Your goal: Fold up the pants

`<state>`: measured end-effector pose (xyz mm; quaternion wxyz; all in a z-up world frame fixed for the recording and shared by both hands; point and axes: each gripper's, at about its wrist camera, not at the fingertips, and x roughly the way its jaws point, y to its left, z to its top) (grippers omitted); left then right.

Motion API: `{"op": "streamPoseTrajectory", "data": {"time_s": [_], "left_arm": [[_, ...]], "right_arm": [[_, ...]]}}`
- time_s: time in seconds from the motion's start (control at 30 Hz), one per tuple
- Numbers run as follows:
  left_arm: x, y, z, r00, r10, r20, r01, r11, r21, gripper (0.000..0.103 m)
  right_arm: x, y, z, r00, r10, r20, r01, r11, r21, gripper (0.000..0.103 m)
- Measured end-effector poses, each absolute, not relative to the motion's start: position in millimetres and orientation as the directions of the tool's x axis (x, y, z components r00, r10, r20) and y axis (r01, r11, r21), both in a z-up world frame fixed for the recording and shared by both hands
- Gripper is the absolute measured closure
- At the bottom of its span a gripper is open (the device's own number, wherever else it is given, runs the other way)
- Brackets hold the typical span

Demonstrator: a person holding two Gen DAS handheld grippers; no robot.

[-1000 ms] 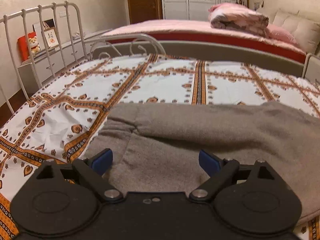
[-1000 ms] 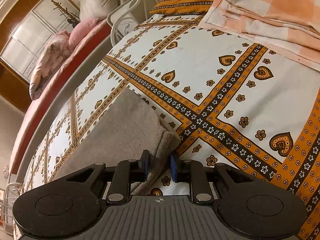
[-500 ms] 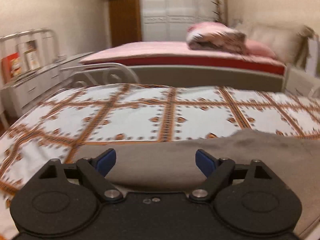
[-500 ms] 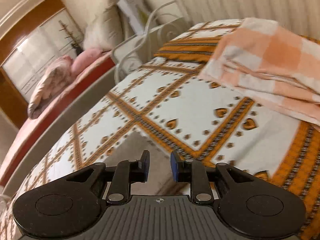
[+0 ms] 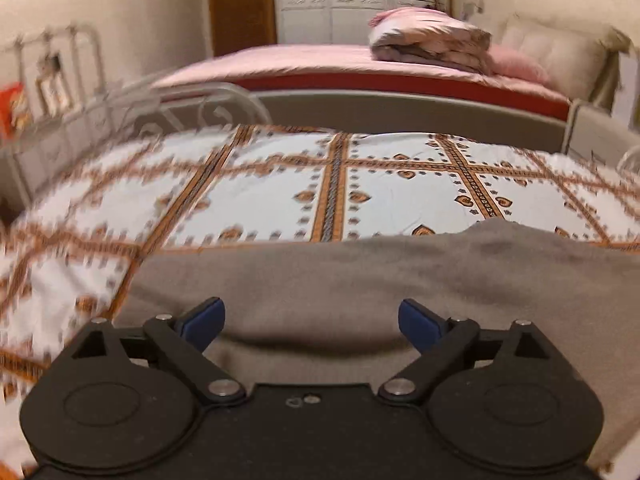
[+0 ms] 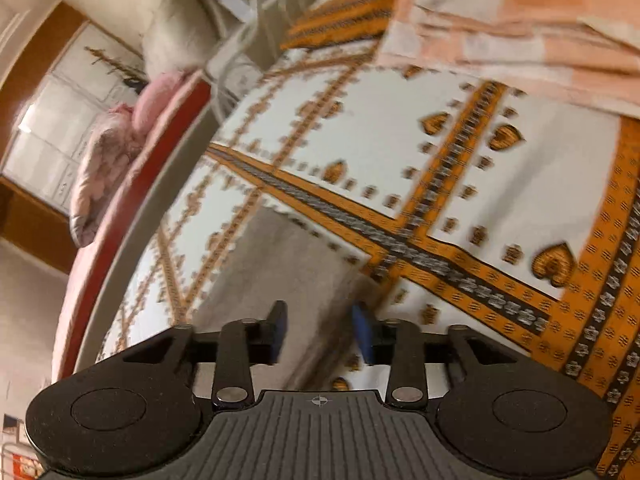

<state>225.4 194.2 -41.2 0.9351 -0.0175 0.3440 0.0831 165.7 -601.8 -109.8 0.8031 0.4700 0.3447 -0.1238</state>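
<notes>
Grey pants [image 5: 360, 276] lie folded on the patterned bedsheet [image 5: 400, 196]. My left gripper [image 5: 312, 320] hovers low over their near part. Its jaws are wide and still opening, with the blue pads [image 5: 204, 322] clear of the cloth and nothing pinched. In the right wrist view the pants [image 6: 288, 264] end in a corner just ahead of my right gripper [image 6: 320, 330]. Its jaws are opening too. The pants' edge runs through the gap between the pads [image 6: 362, 332], which do not press on it.
A folded peach checked blanket [image 6: 520, 32] lies at the head of the bed, beside an orange patterned pillow [image 6: 344, 20]. White metal rails [image 5: 60, 80] close the bed's left end. A second bed with a pink quilt [image 5: 428, 40] stands beyond the far edge.
The right gripper's pads, close together on the pants' corner a second ago, have spread apart, and its view has rolled. The left gripper has swung to the right and stays wide open.
</notes>
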Motion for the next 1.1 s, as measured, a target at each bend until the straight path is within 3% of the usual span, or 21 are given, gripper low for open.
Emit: {"op": "streamPoseTrajectory", "data": {"time_s": [0.17, 0.4, 0.53, 0.6, 0.63, 0.97, 1.1], "left_arm": [[202, 206, -35, 0.732, 0.132, -0.668, -0.212, 0.976, -0.04, 0.016], [189, 211, -40, 0.702, 0.151, -0.696, -0.242, 0.97, -0.035, 0.012], [201, 208, -64, 0.646, 0.192, -0.739, -0.206, 0.976, 0.073, 0.011], [206, 195, -76, 0.632, 0.241, -0.737, -0.164, 0.97, 0.177, 0.006], [207, 189, -77, 0.635, 0.259, -0.727, -0.159, 0.966, 0.206, 0.006], [200, 197, -66, 0.658, 0.235, -0.716, -0.177, 0.972, 0.157, 0.007], [193, 208, -51, 0.706, 0.225, -0.671, -0.215, 0.971, 0.099, 0.01]], "right_arm": [[160, -616, -127, 0.74, 0.188, -0.645, 0.538, 0.411, 0.736, 0.06], [174, -613, -133, 0.746, 0.216, -0.63, 0.489, 0.464, 0.738, 0.06], [181, -609, -135, 0.744, 0.228, -0.628, 0.44, 0.54, 0.717, 0.061], [184, -607, -132, 0.735, 0.223, -0.641, 0.425, 0.585, 0.69, 0.08], [183, -607, -132, 0.729, 0.221, -0.647, 0.422, 0.6, 0.68, 0.082], [179, -590, -103, 0.769, 0.173, -0.615, 0.355, 0.684, 0.637, 0.083], [178, -567, -75, 0.801, 0.148, -0.58, 0.301, 0.738, 0.604, 0.083]]}}
